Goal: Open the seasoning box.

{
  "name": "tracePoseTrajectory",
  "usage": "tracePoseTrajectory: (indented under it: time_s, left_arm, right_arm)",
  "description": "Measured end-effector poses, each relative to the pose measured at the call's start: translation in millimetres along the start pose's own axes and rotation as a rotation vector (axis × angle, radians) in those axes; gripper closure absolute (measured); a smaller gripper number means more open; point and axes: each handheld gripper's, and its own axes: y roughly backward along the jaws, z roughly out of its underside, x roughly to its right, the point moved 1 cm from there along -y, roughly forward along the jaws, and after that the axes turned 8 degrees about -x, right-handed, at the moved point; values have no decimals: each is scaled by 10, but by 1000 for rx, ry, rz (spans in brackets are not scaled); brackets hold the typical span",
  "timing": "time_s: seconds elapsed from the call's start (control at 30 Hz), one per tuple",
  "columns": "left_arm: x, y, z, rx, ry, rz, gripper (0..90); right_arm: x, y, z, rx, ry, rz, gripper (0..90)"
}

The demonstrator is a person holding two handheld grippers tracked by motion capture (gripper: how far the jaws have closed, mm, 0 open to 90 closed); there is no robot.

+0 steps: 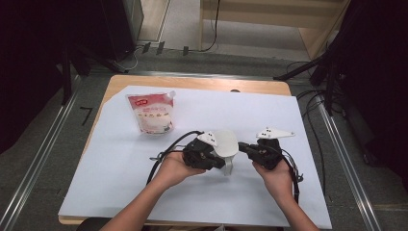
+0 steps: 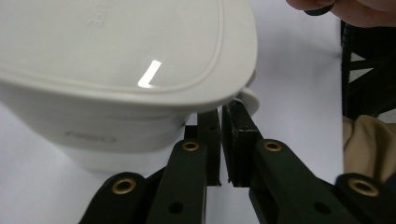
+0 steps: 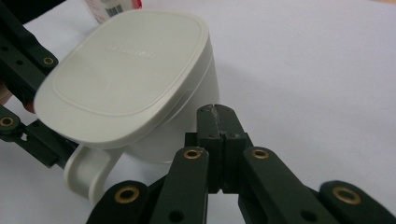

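The white lidded jug [image 1: 225,144] stands at the middle of the bench [image 1: 115,84], on its white sheet, between both grippers, so each can work one side of it. The left gripper [image 2: 223,144], at the jug's 9 o'clock, has its jaws a crack apart by the handle [image 3: 86,170], apparently not pinching anything. The right gripper [image 3: 218,114], at 3 o'clock, is clenched empty just beside the wall, perhaps to steady it. A rice pouch [image 1: 151,111] waits at 10 o'clock.
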Motion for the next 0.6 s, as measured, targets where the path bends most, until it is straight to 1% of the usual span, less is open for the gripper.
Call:
tracePoseTrajectory:
  time_s: [0.03,0.17,0.27,0.37,0.4,0.43,0.47,0.5,0.53,0.57,0.6]
  left_arm:
    - [4,16,13,3,-3,-5,845]
    - [7,99,68,-26,-9,-16,783]
    - [-48,168,119,-22,7,-6,724]
    - [-117,243,163,-11,33,-5,670]
    - [-139,276,174,-15,39,-10,644]
    - [-166,304,191,2,44,-13,637]
    - [-183,319,198,6,48,-15,598]
    - [-208,343,209,14,56,-17,586]
    - [-223,355,215,16,60,-19,574]
    - [-250,373,226,20,67,-30,551]
    - [-267,386,230,14,68,-35,519]
  right_arm:
    - [2,21,0,6,-4,-1,900]
    - [-6,90,14,9,-9,-14,900]
    - [-51,148,37,4,6,-12,900]
    - [-93,199,68,3,15,-10,900]
    - [-108,223,81,-2,14,-15,900]
    - [-121,243,93,2,17,-19,900]
    - [-146,278,112,0,13,-24,900]
    - [-160,296,122,2,15,-26,900]
    - [-187,326,140,2,15,-28,900]
    - [-202,339,151,3,19,-29,900]
    - [-234,365,170,4,20,-31,900]
